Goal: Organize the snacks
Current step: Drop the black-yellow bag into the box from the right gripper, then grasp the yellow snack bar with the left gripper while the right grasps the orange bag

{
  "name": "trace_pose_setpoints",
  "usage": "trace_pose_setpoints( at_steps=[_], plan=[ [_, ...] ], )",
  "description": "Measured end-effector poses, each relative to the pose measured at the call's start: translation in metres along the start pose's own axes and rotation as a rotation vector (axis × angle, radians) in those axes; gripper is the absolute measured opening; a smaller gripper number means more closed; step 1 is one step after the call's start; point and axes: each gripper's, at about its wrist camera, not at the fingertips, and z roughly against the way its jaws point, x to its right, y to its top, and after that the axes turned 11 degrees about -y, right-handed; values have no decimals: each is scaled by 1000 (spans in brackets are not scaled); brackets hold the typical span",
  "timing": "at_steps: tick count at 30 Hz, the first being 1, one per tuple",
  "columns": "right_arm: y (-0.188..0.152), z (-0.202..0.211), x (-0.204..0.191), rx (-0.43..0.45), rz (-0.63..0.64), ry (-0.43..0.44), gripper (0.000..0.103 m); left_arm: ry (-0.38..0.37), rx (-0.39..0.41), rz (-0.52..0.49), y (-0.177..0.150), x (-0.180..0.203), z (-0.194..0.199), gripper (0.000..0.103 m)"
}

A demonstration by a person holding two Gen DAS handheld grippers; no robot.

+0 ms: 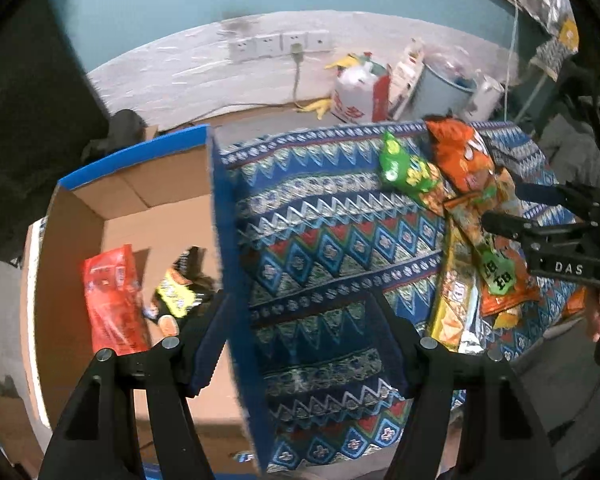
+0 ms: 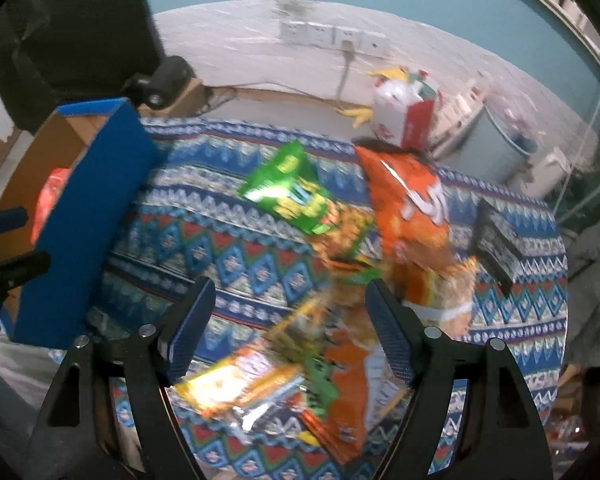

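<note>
A cardboard box with blue outer walls [image 1: 220,208] stands at the left of a patterned cloth. Inside lie a red packet [image 1: 112,300] and a dark yellow packet [image 1: 180,292]. My left gripper [image 1: 300,320] is open and straddles the box's right wall. A pile of snack bags lies on the cloth: a green bag [image 2: 292,196], an orange bag [image 2: 416,208], a yellow packet [image 2: 240,380] and an orange-green packet [image 2: 352,392]. My right gripper [image 2: 290,312] is open, just above the pile, with nothing between its fingers. It also shows in the left wrist view [image 1: 516,208].
The patterned cloth [image 2: 228,248] covers a round table. A dark box [image 2: 496,240] lies at its right. Behind the table are a white and red bag [image 2: 400,112], a grey bucket [image 2: 504,148], wall sockets [image 2: 332,36] and a cardboard piece [image 2: 188,96].
</note>
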Motion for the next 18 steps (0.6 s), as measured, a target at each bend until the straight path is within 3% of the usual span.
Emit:
trace_pose_setpoints(
  at_steps=[11, 18],
  plan=[
    [-25, -34, 20, -101, -2, -36, 80, -1, -86, -115, 3, 39, -40, 75],
    [-40, -58, 21, -160, 14, -42, 80, -15, -125, -133, 5, 50, -59, 75]
  ],
)
